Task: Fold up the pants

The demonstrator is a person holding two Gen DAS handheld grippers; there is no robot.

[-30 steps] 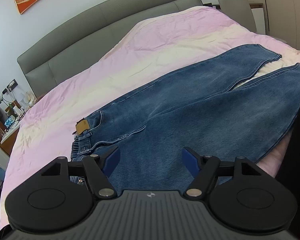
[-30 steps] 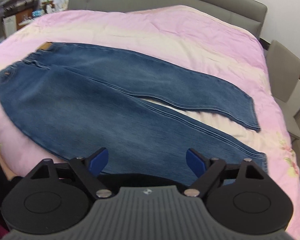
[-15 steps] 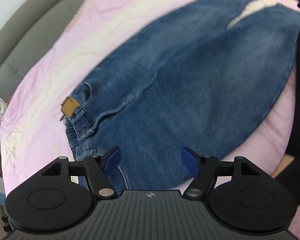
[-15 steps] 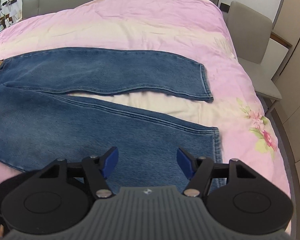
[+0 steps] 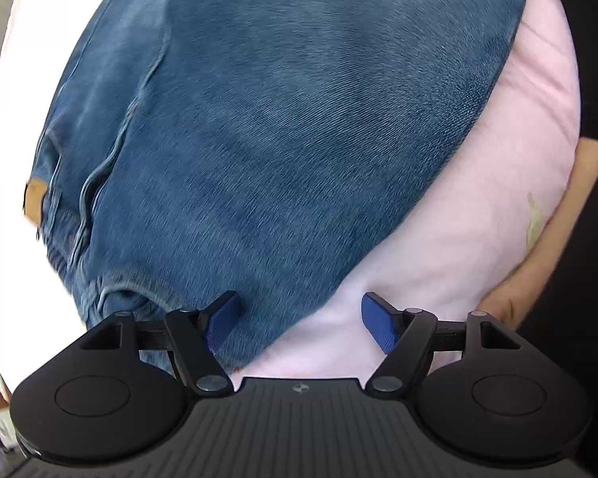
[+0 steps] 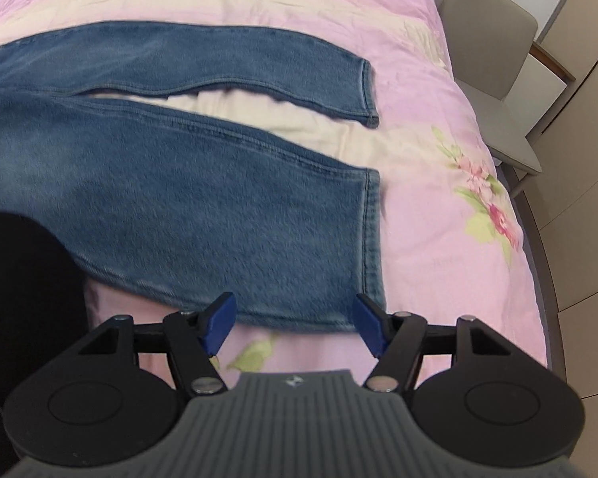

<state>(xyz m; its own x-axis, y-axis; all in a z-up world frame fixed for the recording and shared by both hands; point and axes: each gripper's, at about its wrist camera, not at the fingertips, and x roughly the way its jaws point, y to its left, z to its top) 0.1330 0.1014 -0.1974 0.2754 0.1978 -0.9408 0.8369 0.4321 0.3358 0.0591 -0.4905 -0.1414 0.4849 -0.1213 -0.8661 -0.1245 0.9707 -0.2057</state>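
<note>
Blue jeans point(image 5: 283, 127) lie flat on a pink bed. The left wrist view looks down on the waist end, with a tan patch point(image 5: 34, 196) at the far left. My left gripper point(image 5: 299, 324) is open and empty, close above the near hip edge of the jeans. In the right wrist view the two legs point(image 6: 203, 215) spread apart, their hems at the right. My right gripper point(image 6: 295, 320) is open and empty, just above the near leg's lower edge beside its hem point(image 6: 372, 239).
The pink and cream bedspread point(image 6: 438, 183) with a flower print runs to the bed's right edge. A grey chair point(image 6: 494, 63) and beige cupboards stand beyond it. A person's dark clothing point(image 6: 20, 298) fills the left of the right wrist view.
Both grippers have dropped closer to the jeans. The left one moved toward the waist's near edge, the right one toward the near leg's hem. Both stayed open.
</note>
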